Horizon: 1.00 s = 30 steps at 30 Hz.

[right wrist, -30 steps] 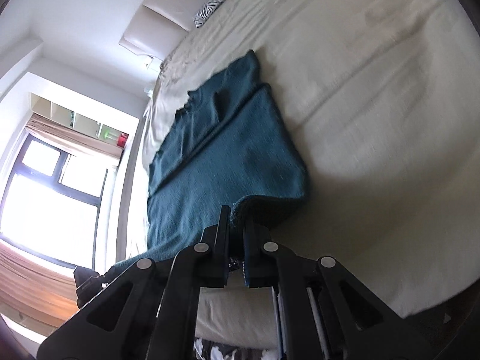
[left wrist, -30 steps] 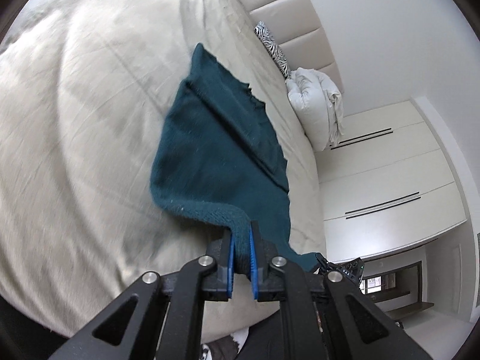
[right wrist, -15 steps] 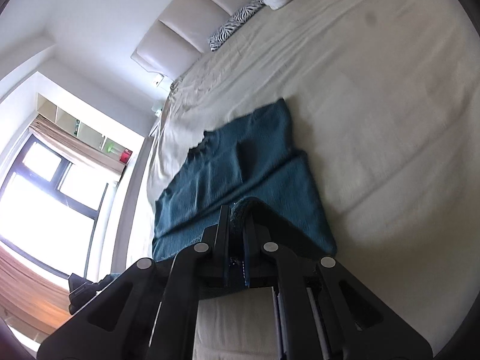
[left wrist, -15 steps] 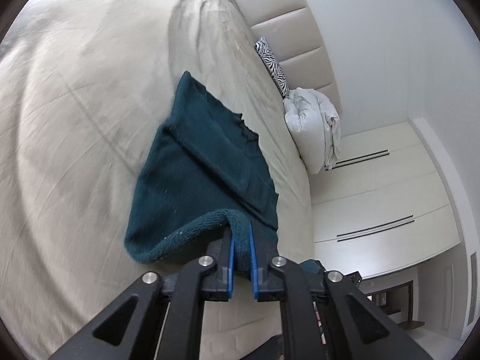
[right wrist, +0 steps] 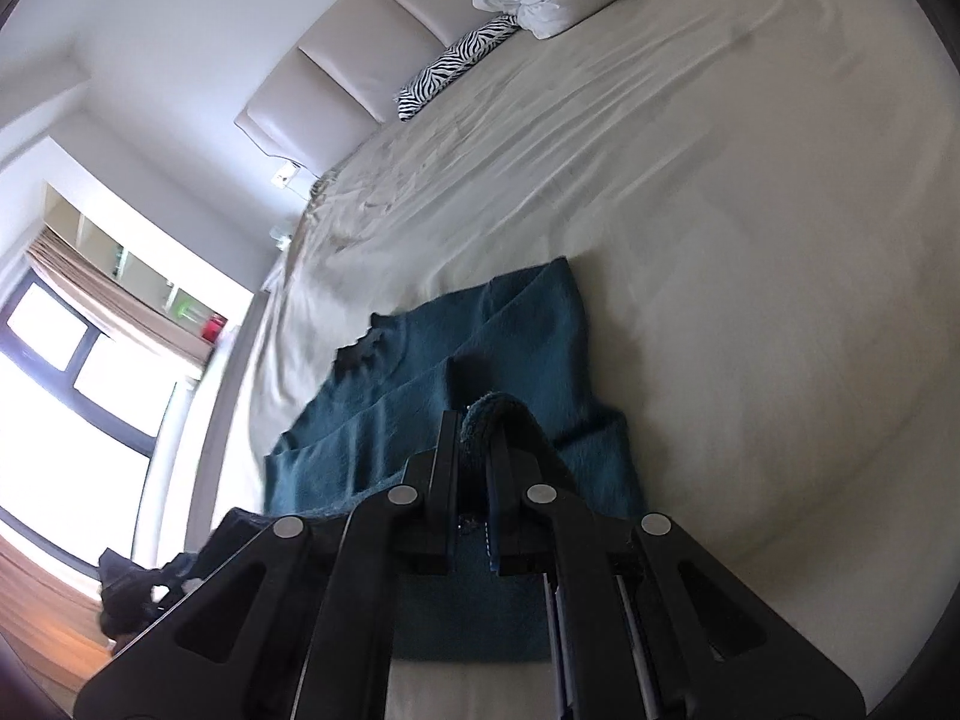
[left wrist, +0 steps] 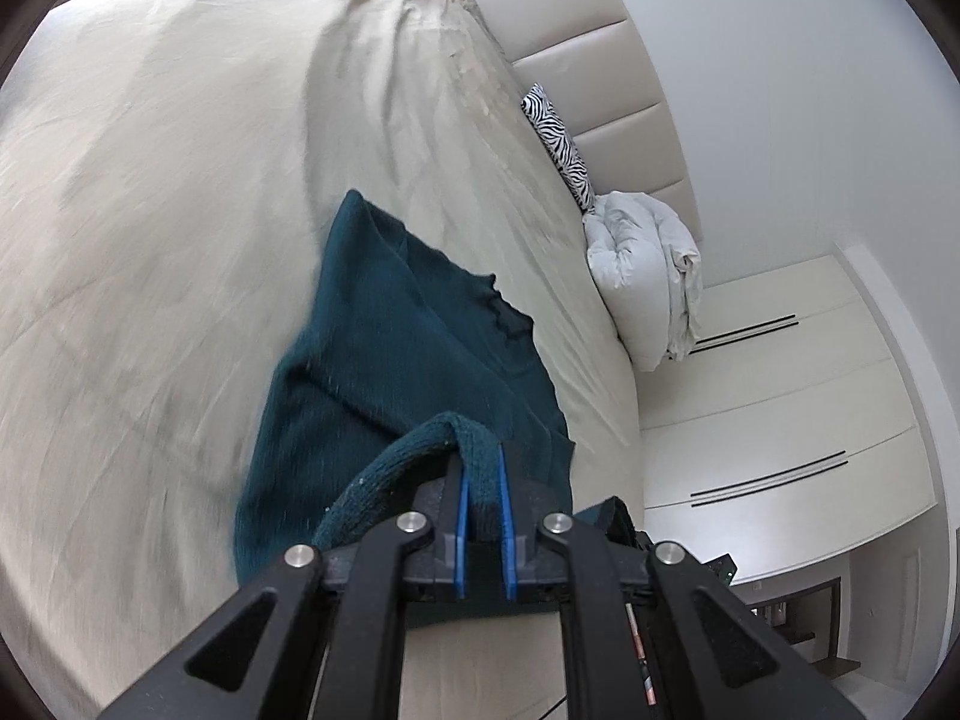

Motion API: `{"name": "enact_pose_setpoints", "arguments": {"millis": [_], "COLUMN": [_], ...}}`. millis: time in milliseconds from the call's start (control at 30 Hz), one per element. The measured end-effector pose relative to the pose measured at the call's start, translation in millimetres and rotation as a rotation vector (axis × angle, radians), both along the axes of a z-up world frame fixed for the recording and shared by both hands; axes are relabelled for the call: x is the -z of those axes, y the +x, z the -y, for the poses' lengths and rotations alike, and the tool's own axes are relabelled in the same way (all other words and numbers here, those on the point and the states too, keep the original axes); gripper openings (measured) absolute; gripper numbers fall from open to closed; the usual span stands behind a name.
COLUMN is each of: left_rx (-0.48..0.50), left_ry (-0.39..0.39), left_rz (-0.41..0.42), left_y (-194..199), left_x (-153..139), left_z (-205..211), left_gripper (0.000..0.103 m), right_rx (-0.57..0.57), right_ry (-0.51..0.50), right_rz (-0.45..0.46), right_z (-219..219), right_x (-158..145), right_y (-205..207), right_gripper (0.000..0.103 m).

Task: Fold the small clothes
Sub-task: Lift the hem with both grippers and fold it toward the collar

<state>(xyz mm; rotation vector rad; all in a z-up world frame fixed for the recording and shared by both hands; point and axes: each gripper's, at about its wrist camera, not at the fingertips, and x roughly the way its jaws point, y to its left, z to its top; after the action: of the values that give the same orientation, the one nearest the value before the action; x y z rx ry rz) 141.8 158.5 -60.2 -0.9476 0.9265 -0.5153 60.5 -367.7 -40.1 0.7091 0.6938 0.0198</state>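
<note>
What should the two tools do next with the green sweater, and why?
Probably carry the pinched hem on toward the collar. The left tool and right tool are both shut on the sweater, its hem lifted, the fold unfinished on the bed.

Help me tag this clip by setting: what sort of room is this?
A bedroom, most likely: a wide bed with a padded headboard, a white pillow and a zebra cushion, plus built-in wardrobes.
</note>
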Motion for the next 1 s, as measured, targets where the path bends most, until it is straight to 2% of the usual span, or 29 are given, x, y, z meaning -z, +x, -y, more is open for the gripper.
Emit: {"name": "enact_pose_setpoints", "arguments": {"millis": [567,1000], "left_rx": [-0.044,-0.062], "left_ry": [0.038,0.098], "left_rz": [-0.015,-0.041], "left_y": [86.7,143.4], "left_x": [21.0,44.7], "left_z": [14.1,26.8], "left_gripper": [0.009,0.009], "right_rx": [0.018,0.038], "right_ry": [-0.032,-0.024], "right_rz": [-0.06,-0.129], "right_z": [8.4,17.8], "right_x": [28.9,65.3], "right_y": [117.1,193.0], "right_gripper": [0.006,0.006]}}
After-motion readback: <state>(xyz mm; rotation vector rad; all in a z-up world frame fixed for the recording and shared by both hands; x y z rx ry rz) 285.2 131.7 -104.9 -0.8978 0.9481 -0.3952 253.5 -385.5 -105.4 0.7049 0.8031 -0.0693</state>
